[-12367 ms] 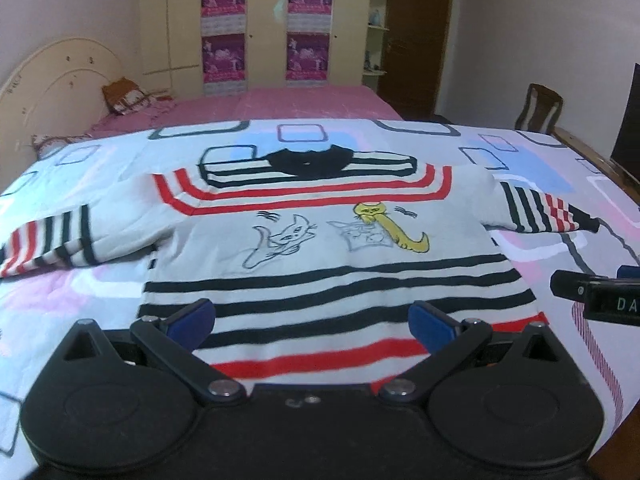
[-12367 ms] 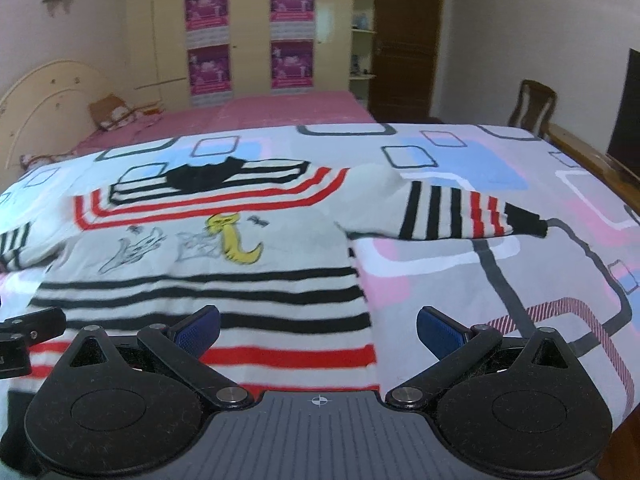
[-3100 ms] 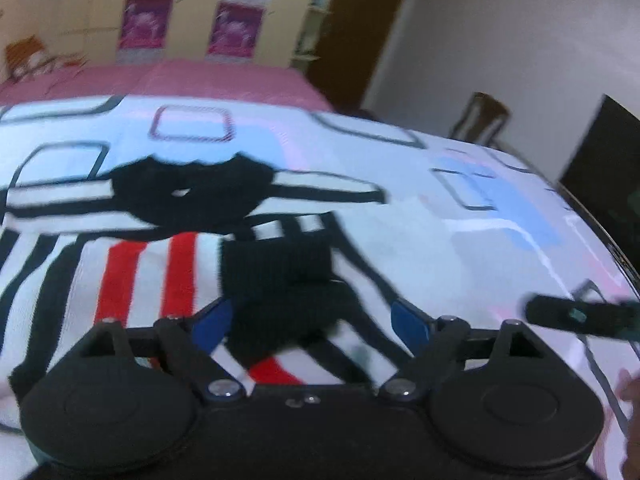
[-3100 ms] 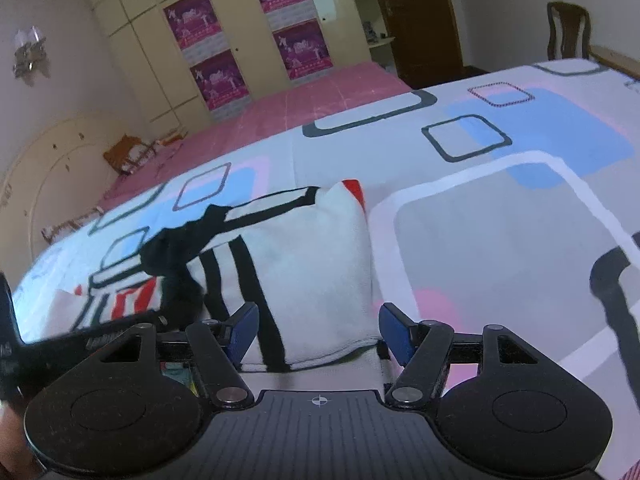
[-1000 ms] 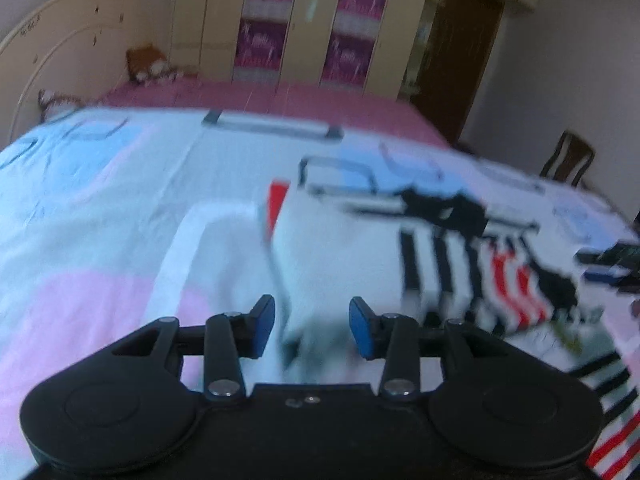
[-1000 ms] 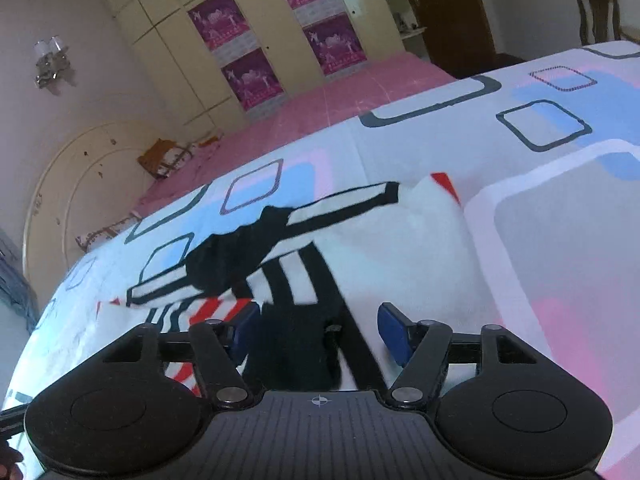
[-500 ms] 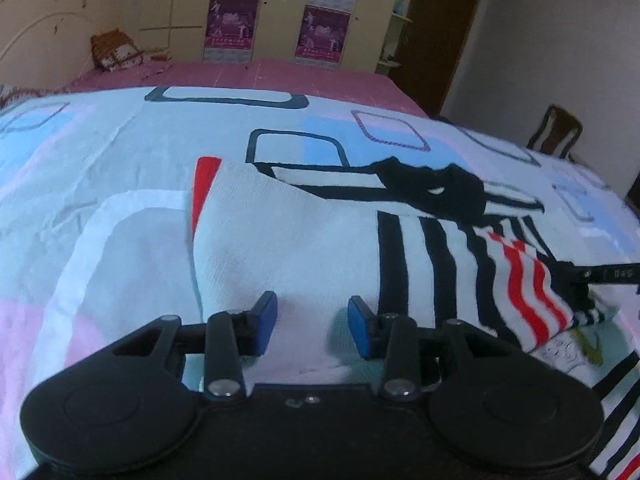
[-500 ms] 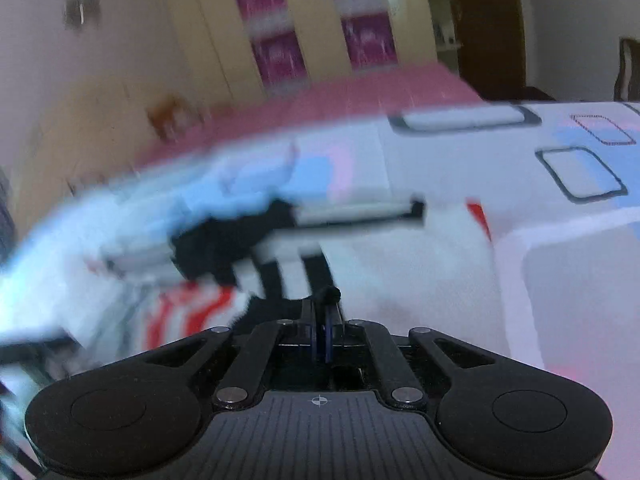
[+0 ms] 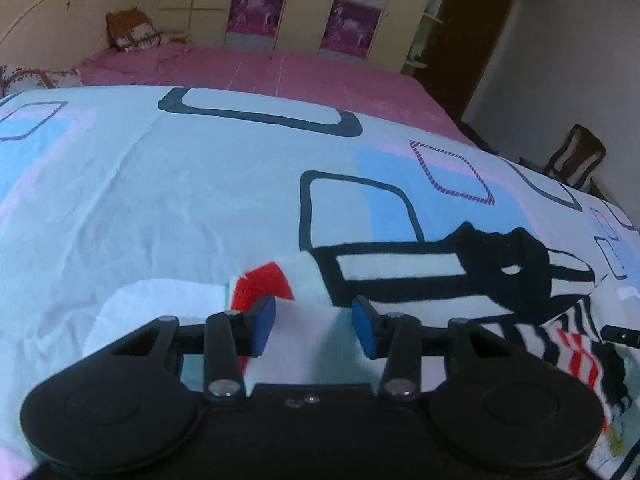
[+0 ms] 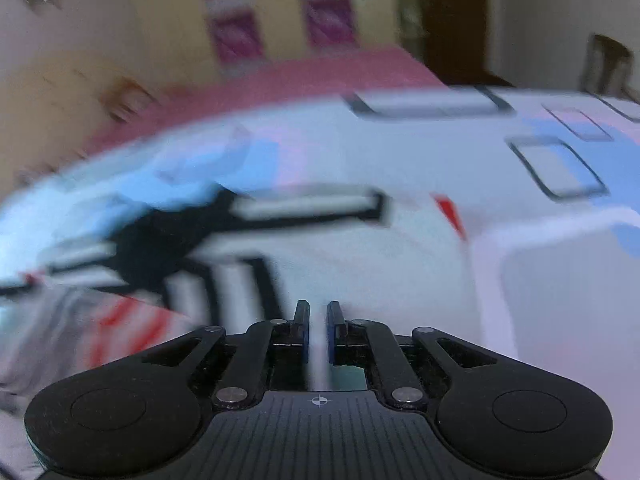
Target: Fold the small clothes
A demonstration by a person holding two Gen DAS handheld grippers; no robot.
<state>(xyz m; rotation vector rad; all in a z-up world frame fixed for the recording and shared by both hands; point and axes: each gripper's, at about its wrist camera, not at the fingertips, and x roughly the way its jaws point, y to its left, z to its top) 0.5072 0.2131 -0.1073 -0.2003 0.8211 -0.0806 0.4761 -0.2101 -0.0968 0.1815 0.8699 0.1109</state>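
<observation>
Pale bedding printed with dark rounded rectangles and blue and pink patches is covering the bed point(image 9: 160, 184), with a curved cream headboard point(image 9: 44, 20) standing at the far left, a pink sheet point(image 9: 256, 72) stretching behind, cupboard doors bearing purple posters point(image 9: 250, 12) rising along the back wall, and a dark doorway point(image 9: 464, 40) and a wooden chair point(image 9: 576, 160) sitting further right. Lying on the bedding is the striped sweater point(image 9: 400, 276), partly folded, its long axis running across the left wrist view from a red-tipped white corner near the middle toward the black collar point(image 9: 500, 260) and the bunched red, white and black sleeve at the right edge. Hovering over that white corner, the left claw point(image 9: 314, 330) is standing spread, its blue pads apart with cloth showing between them. Through the right wrist view, heavily blurred, the right claw point(image 10: 318, 330) is drawn nearly together, appearing to be pinching a thin fold of the sweater's white cloth.
</observation>
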